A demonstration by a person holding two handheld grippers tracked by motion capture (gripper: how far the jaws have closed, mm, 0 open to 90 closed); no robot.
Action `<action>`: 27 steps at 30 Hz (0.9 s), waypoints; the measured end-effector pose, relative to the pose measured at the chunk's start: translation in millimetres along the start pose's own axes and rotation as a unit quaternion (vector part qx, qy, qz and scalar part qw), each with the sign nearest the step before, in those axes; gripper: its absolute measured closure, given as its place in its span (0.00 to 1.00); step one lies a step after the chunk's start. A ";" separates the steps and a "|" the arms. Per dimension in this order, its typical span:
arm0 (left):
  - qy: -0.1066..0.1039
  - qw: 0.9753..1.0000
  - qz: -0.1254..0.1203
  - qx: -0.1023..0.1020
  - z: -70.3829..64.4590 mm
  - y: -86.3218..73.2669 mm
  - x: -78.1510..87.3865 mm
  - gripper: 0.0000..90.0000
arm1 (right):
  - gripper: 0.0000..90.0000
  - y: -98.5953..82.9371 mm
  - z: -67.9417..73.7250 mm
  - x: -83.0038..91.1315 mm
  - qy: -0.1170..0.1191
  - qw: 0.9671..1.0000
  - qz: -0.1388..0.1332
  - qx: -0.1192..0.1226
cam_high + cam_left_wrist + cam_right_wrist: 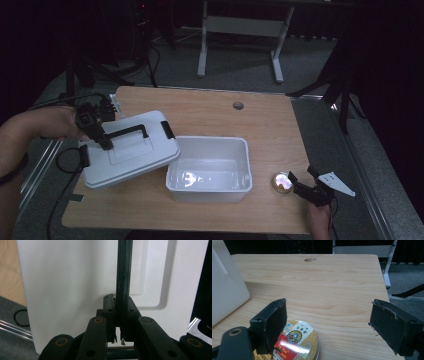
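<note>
Left forearm is seen entering from the left edge of the high view, raised above the table and angled inward. The left gripper is carried at its end, pointed down and toward the right. Its jaws are seen closed hard together in the left gripper view, pinched on a thin black bar, with the linkage arms drawn in close. The right hand is seen low at the near right corner, wrist just past the table edge. The right gripper is held low, aimed left and away. Its jaws are spread wide, pads well apart, gripping nothing.
</note>
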State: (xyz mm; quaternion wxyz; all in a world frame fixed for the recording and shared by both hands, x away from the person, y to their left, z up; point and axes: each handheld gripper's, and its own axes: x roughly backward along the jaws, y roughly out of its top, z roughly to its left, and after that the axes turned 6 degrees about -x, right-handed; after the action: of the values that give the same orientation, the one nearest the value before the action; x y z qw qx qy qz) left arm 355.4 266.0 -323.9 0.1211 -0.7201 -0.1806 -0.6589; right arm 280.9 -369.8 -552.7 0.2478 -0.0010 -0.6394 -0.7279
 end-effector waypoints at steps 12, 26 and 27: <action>-0.004 0.999 -0.009 0.045 14.5 -36.4 -21.2 0.93 | 0.15 0.0 0.5 -0.4 -0.001 1.000 0.001 0.002; -0.032 0.997 -0.010 0.065 35.0 -37.5 -84.6 0.93 | 0.15 0.0 0.7 -0.4 -0.001 1.000 0.002 0.002; -0.037 0.997 -0.011 0.065 36.1 -36.6 -88.1 0.93 | 0.15 0.0 0.6 -0.4 0.000 1.000 0.002 0.002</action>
State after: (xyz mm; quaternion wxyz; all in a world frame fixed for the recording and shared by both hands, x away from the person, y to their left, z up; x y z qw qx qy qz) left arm 366.8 305.2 -417.4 0.1531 -0.7326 -0.2352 -0.6201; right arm 281.0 -369.0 -552.7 0.2489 -0.0018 -0.6407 -0.7263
